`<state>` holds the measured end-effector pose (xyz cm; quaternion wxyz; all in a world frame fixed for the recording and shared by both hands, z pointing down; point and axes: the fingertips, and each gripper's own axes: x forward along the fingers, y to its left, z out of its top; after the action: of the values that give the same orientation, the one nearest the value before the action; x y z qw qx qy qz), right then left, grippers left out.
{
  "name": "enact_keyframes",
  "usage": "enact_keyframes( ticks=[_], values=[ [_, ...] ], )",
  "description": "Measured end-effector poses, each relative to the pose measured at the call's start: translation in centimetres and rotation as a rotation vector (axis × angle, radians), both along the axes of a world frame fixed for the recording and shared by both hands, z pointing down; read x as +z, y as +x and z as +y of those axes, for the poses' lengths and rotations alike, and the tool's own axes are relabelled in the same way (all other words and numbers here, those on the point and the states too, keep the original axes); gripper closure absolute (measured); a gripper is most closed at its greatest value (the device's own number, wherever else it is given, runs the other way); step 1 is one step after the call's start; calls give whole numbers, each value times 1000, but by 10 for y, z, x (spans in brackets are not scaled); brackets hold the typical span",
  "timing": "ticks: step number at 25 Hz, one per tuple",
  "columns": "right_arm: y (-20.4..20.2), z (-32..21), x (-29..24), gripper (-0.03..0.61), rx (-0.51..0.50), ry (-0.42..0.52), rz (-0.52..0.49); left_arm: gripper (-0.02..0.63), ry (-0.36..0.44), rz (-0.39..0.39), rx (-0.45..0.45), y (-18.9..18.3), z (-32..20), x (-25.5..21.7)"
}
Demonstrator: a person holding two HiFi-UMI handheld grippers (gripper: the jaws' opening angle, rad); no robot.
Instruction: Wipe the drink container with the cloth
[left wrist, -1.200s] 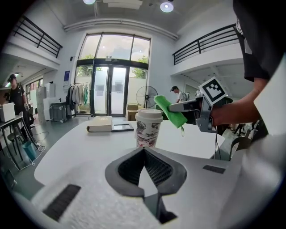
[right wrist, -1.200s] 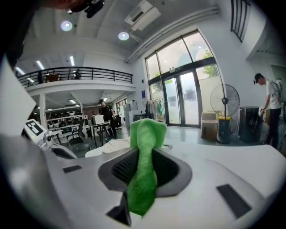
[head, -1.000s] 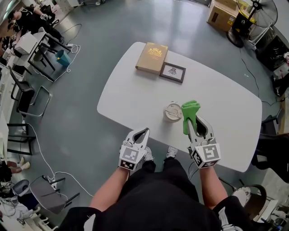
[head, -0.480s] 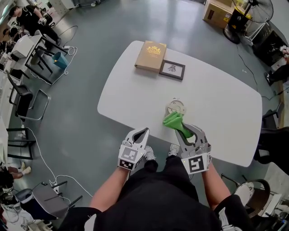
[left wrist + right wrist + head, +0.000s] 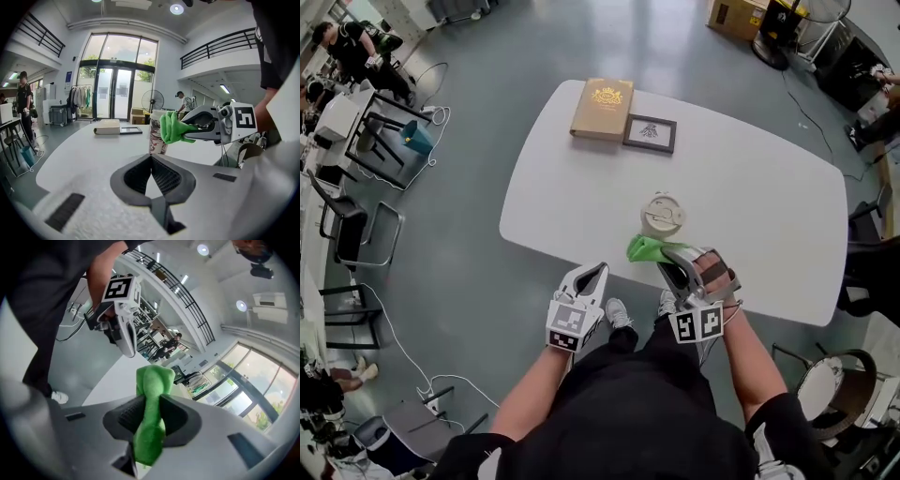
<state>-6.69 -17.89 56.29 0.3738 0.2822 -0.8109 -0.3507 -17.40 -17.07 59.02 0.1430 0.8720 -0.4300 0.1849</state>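
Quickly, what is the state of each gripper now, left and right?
The left gripper is closed, holding nothing.
The right gripper is closed on the green cloth.

the person wears a black short-sleeved top (image 5: 628, 412) and white shoes (image 5: 612, 317). the left gripper (image 5: 596, 272) and right gripper (image 5: 667, 265) have pale grey-white shells with dark slots, black ribbed pads (image 5: 161, 176) lining the jaws, and a marker cube (image 5: 569, 326) printed with black-and-white squares. a thin wire (image 5: 224, 151) hangs under the right one.
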Motion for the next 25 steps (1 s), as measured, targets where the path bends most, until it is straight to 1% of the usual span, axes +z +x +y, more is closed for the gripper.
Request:
enact_keyframes(
  ticks=[4, 9, 11, 13, 19, 25],
  values=[
    [2, -9, 12, 476, -24, 40, 87, 604, -10, -4, 12, -1, 2, 4],
    [10, -16, 23, 476, -90, 95, 204, 604, -20, 6, 18, 4, 2, 13],
    [13, -18, 33, 476, -108, 83, 239, 604, -27, 7, 18, 5, 1, 16],
    [14, -18, 43, 474, -110, 64, 251, 604, -33, 6, 15, 5, 3, 17],
    [18, -21, 77, 474, -94, -1, 281, 604, -42, 1, 6, 4, 2, 22],
    [18, -23, 112, 472, -64, -70, 298, 604, -52, -17, 22, 0, 13, 34]
  ],
)
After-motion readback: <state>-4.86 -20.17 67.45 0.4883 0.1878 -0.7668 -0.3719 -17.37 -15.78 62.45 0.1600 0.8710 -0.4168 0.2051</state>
